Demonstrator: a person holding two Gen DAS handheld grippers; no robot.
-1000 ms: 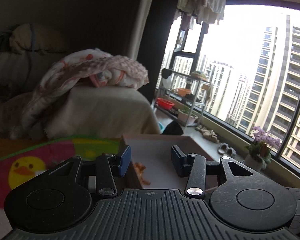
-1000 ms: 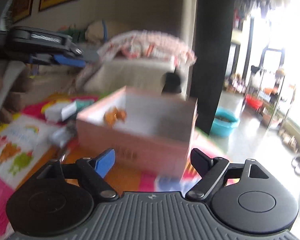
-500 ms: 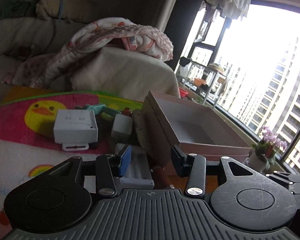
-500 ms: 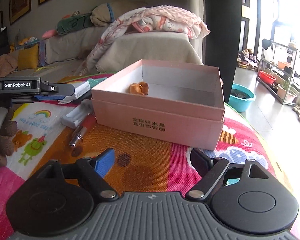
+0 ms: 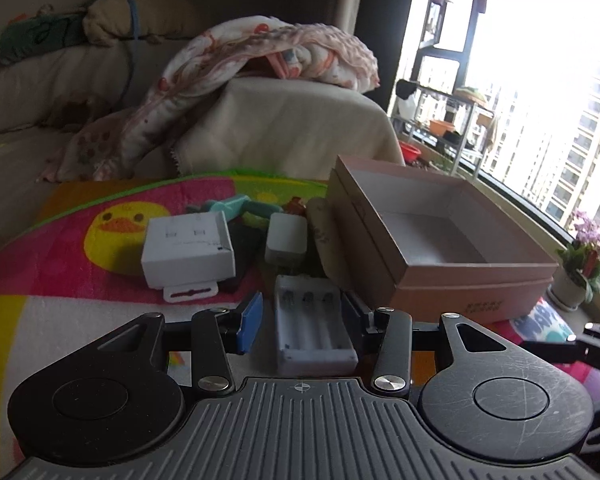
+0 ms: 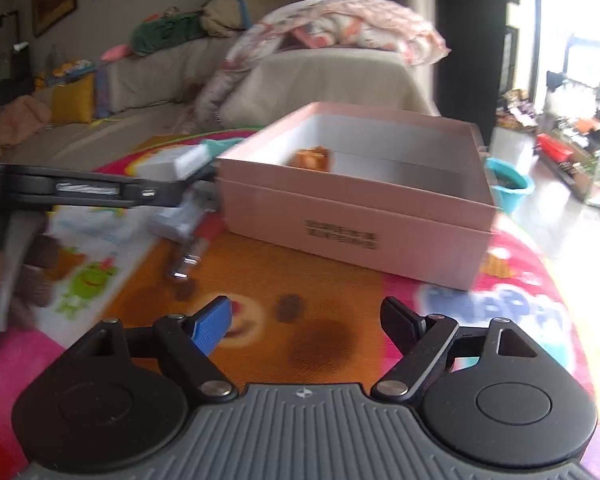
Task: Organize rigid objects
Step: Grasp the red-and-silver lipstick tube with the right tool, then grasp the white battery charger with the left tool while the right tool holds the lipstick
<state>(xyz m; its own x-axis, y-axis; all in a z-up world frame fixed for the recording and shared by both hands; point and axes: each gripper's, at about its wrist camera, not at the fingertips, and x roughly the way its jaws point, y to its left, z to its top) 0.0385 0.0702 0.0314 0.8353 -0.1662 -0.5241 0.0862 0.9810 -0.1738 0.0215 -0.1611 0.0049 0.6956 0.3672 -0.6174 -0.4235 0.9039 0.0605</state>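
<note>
A white battery charger (image 5: 312, 320) lies on the colourful mat between the fingers of my left gripper (image 5: 302, 318). Those jaws are open; a gap shows beside the blue left pad. The open pink box (image 5: 472, 292) stands just right of it. In the right wrist view the same pink box (image 6: 340, 216) holds a small orange object (image 6: 312, 158). My right gripper (image 6: 306, 320) hovers over the orange patch of mat in front of the box, its jaws closing with nothing between them. The left gripper (image 6: 100, 192) shows side-on at the left.
A white carton (image 5: 188, 252), a small white cube (image 5: 286, 240) and a teal toy (image 5: 228, 208) lie behind the charger. A metal-tipped stick (image 6: 188, 260) lies left of the box. A sofa with a blanket (image 5: 260, 60) stands behind; the window is at the right.
The left gripper has tipped down and moved in, so the charger now sits between its fingers. The right gripper has come lower toward the mat and its jaws have narrowed a little.
</note>
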